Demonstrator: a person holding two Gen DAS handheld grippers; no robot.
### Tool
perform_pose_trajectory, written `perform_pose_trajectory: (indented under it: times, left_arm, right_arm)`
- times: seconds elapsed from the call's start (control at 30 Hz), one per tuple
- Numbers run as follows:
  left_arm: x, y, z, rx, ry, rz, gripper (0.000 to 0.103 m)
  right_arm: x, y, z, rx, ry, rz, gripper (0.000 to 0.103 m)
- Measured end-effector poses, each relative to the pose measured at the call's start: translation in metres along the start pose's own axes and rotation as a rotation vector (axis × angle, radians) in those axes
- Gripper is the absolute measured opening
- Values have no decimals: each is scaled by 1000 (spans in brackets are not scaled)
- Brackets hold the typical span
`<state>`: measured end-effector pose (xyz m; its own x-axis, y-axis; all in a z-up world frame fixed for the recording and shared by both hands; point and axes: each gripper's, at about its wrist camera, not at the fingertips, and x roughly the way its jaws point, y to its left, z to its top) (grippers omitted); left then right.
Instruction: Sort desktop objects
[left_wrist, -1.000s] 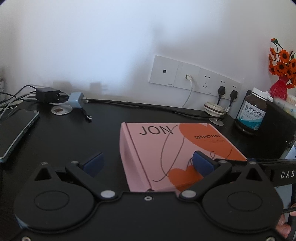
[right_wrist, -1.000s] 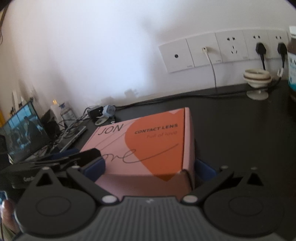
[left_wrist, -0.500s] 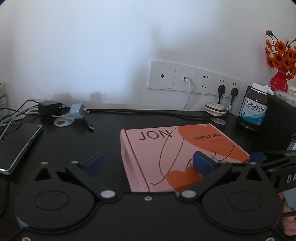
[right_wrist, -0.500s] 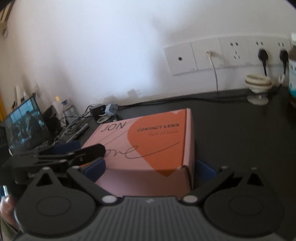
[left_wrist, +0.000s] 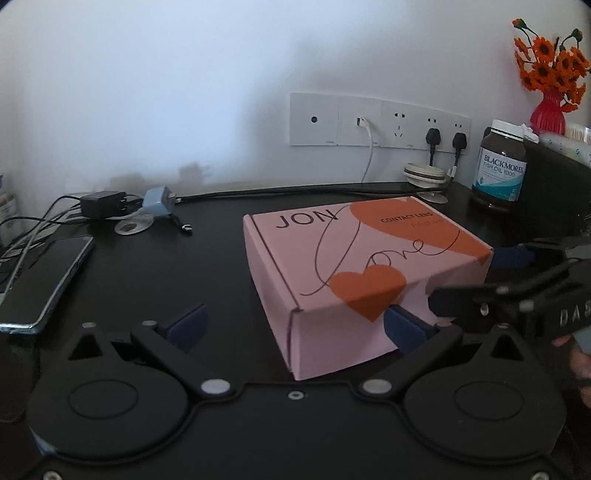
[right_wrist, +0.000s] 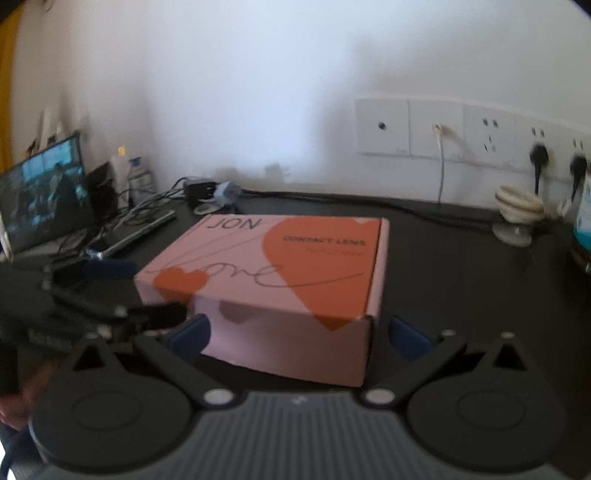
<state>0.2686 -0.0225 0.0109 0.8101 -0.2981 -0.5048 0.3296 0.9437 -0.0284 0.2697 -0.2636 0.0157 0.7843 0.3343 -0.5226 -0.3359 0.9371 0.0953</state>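
the right gripper (right_wrist: 297, 338) is straddling the pink box (right_wrist: 280, 273) on the worktop (right_wrist: 461, 280), jaws spread, apparently for gripping; the left gripper (left_wrist: 295, 326) is waiting released at the box's 8 o'clock corner.

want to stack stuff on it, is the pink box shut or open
Shut: the pink box has its lid flat and flush with the front wall; no flap is raised.

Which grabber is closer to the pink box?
Right. The right gripper has the pink box between its open fingers at one end. The left gripper sits by a front corner, only one finger beside the box.
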Motion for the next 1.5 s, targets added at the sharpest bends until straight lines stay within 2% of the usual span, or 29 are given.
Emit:
perform_pose_trajectory:
  times: [0.13, 0.23, 0.37, 0.5, 0.63, 0.77, 0.87, 0.93, 1.07, 1.2, 1.3, 1.5]
  left_arm:
    - [6, 0, 12, -4, -22, -30, 103]
    - [13, -5, 19, 6, -27, -49, 103]
    - [23, -4, 23, -20, -9, -123, 103]
    - [20, -10, 15, 56, 4, -52, 103]
    - [14, -4, 8, 59, -23, -17, 103]
    - [14, 6, 14, 21, -40, -42, 103]
    - [26, 18, 22, -49, 1, -167, 103]
    - [32, 18, 27, -73, 10, -214, 103]
    - [39, 5, 33, -40, -7, -196, 103]
    - [47, -6, 35, -7, -8, -195, 103]
    - [54, -10, 39, -10, -9, -190, 103]
    - [65, -17, 44, -20, -17, -182, 103]
  right_arm:
    - [1, -14, 1, 127, -35, 48, 102]
    - [1, -21, 4, 163, -55, 55, 102]
    - [2, -31, 8, 198, -54, 78, 102]
    - [-1, -28, 11, 114, -8, 14, 102]
    - [-1, -14, 3, -46, 26, -49, 102]
    - [7, -6, 4, -77, -2, -67, 102]
    - [10, -8, 8, -69, -20, -69, 102]
    - [13, -13, 10, -62, -12, -57, 102]
    - [19, -19, 12, -67, 30, -40, 102]
    - [21, -22, 14, -102, 19, -81, 102]
    - [25, -27, 17, -86, 24, -68, 102]
    - [34, -37, 25, -121, 12, -102, 102]
